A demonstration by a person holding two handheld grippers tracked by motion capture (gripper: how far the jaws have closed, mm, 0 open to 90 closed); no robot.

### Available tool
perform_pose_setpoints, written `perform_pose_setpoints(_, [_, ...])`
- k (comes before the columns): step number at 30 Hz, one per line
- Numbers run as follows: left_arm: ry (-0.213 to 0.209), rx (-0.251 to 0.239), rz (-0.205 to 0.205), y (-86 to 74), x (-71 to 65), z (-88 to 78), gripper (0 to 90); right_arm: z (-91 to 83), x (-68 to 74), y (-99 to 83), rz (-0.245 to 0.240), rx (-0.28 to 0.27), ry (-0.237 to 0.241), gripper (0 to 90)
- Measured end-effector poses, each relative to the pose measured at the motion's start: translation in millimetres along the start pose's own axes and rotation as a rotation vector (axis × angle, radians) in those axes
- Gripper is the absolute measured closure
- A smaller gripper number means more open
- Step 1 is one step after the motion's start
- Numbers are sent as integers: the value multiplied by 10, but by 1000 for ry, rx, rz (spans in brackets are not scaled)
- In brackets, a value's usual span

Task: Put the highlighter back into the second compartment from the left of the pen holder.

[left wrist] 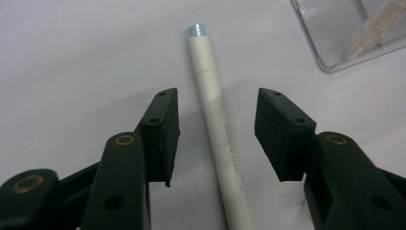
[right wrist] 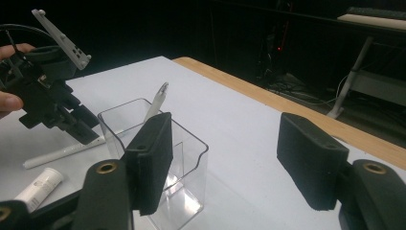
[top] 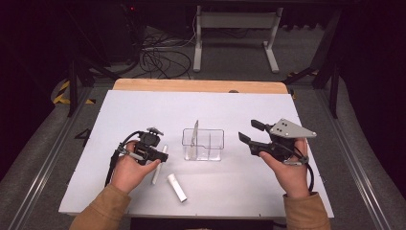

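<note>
Left gripper view: your left hand-held gripper (left wrist: pixel 215 139) straddles the white pen (left wrist: pixel 218 134), pads not touching, so closing off-centre may roll it across the counter (left wrist: pixel 72 57).

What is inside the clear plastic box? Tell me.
One slim white pen stands tilted in the clear plastic box's left compartment. The right compartment looks empty. The left tongs partly cover the box's far wall.

- The bin (top: pixel 203 143) stood near the middle of the table (top: pixel 143 103), with one pen (top: pixel 193 136) leaning upright in its left compartment.
- A second pen (top: pixel 158 165) lay on the table left of the bin, between the left gripper's (top: pixel 152 152) jaws.
- A tube (top: pixel 177 188) lay near the front edge, just right of that pen.
- The right gripper (top: pixel 250 132) hung right of the bin.
</note>
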State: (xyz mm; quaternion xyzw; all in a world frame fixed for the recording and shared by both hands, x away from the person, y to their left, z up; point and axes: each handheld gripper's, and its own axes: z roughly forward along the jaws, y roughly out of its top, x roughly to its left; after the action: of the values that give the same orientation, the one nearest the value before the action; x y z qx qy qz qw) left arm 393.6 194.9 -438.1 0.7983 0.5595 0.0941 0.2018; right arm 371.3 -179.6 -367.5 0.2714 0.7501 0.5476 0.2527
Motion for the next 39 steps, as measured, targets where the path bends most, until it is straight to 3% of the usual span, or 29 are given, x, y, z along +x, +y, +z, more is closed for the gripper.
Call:
perform_pose_setpoints(9, [12,-5,-23,13,-25,45,643,-3,4,2,2,0,2,375])
perform_pose_setpoints(17, [15,22,-35,38,-26,115,702,4,4,0,-2,1,2,375])
perform_pose_setpoints(28, [25,28,-78,39,-23,177,757,-9,-1,2,2,-1,1,374])
perform_pose_setpoints(39, [30,13,-92,19,-28,171,782,-9,0,2,0,-1,2,374])
